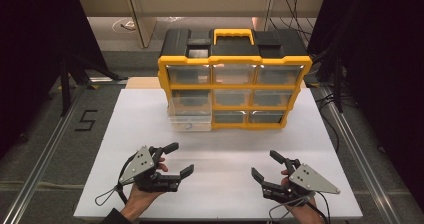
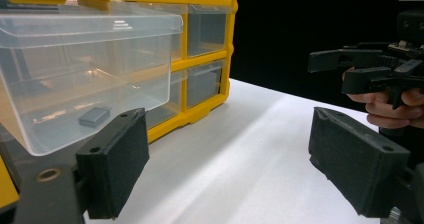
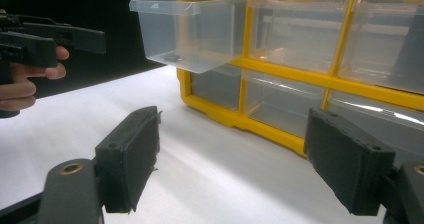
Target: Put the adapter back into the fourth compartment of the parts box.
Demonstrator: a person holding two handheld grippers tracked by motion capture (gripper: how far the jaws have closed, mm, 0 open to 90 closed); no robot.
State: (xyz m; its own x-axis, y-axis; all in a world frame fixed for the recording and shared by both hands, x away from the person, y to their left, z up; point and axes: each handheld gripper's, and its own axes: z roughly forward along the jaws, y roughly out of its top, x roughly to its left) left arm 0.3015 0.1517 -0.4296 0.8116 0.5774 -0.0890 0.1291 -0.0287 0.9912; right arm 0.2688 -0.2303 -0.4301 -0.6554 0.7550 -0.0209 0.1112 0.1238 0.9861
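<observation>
Holding both tools low over the white table [image 1: 225,194], I keep my left gripper [image 1: 174,159] and right gripper [image 1: 264,165] spread wide, gripping nothing. Beyond them stands the yellow organizer [image 1: 235,86], its clear drawer [image 1: 190,118] pulled out toward my left gripper, a small dark piece [image 2: 94,116] inside.

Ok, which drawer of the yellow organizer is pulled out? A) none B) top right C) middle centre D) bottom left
D: the clear bottom-left drawer juts out from the organizer toward the person, with a small dark piece lying inside it, while the other drawers sit flush.
</observation>
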